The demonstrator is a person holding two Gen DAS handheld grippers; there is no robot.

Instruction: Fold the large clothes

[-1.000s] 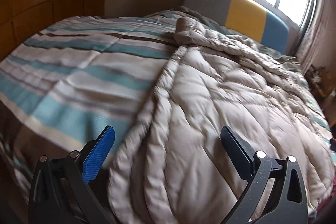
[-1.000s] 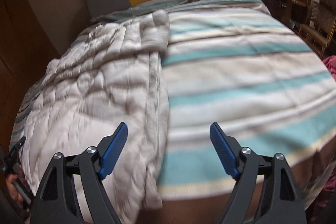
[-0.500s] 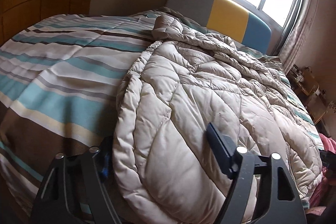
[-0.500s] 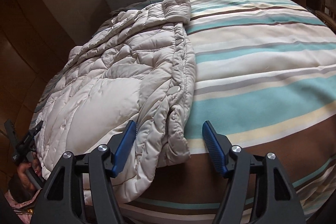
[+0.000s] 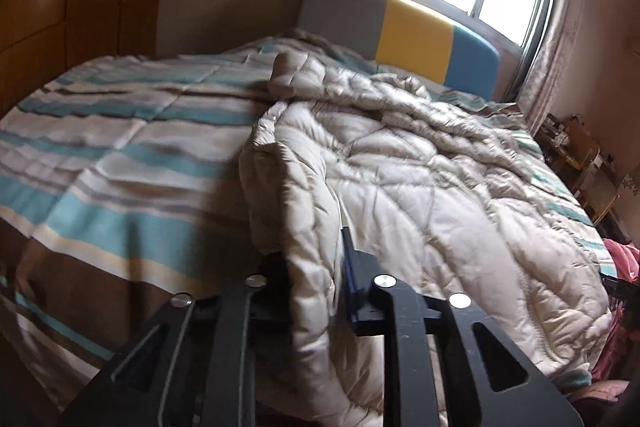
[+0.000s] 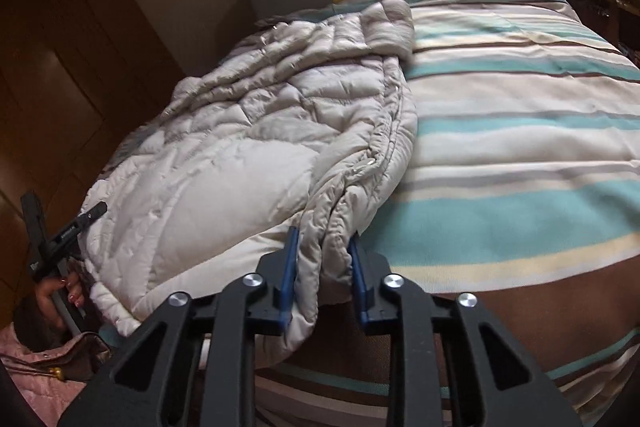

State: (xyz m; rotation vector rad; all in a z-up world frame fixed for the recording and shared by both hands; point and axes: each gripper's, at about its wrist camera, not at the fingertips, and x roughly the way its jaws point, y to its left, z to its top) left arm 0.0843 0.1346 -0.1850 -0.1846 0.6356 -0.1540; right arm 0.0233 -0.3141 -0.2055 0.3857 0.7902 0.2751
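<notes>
A large beige quilted down coat (image 5: 420, 187) lies lengthwise on the striped bed; it also shows in the right wrist view (image 6: 248, 147). My left gripper (image 5: 316, 267) is shut on the coat's near hem at one bottom corner. My right gripper (image 6: 322, 267) is shut on the coat's front edge at the other bottom corner, its blue pads (image 6: 290, 263) pressing the padded fabric. The left gripper (image 6: 60, 231) also shows at the left edge of the right wrist view, held in a hand.
The bedspread (image 6: 520, 147) has teal, cream and brown stripes. A grey, yellow and blue headboard (image 5: 412, 31) stands under a bright window. Wooden wardrobe panels (image 5: 72, 7) line one side. Cluttered shelves (image 5: 580, 155) and pink fabric (image 6: 36, 367) lie beside the bed.
Both grippers moved down to the coat's bottom hem and went from wide open to shut on it.
</notes>
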